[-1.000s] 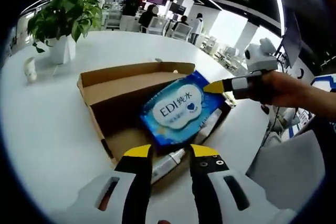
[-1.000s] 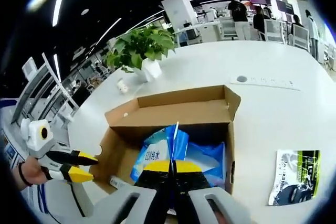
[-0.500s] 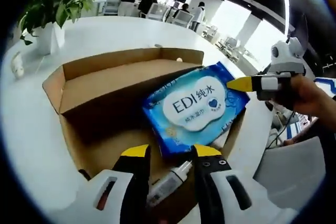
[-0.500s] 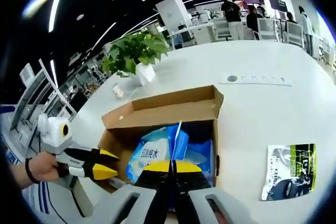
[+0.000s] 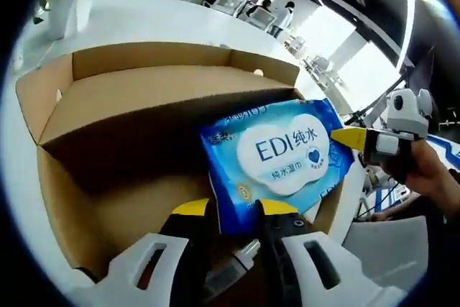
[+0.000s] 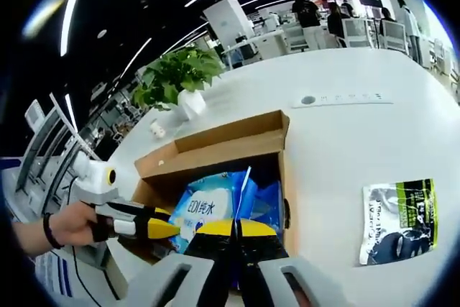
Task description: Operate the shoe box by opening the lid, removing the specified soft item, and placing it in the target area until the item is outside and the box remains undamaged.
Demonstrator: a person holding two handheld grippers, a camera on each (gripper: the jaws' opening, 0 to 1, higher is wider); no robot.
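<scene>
The open cardboard shoe box (image 5: 144, 98) lies on a white table, its flaps folded out. A blue wet-wipes pack (image 5: 284, 152) printed "EDI" hangs tilted over the box's right part. My right gripper (image 5: 343, 136) comes in from the right, shut on the pack's edge seal. In the right gripper view its yellow tips (image 6: 236, 228) meet on the thin seal of the pack (image 6: 215, 203), above the box (image 6: 215, 150). My left gripper (image 5: 234, 208) is open at the box's near side, the pack's lower corner just between its tips. A hand holds the left gripper (image 6: 154, 226).
A white tube (image 5: 230, 267) lies on the box floor under the pack. A green, black and white packet (image 6: 399, 222) lies on the table right of the box. A potted plant (image 6: 180, 77) stands behind the box. People sit at desks far back.
The left gripper has moved closer, up to the box and the pack's lower corner. The right gripper still holds the pack, lifted slightly toward the box's right side.
</scene>
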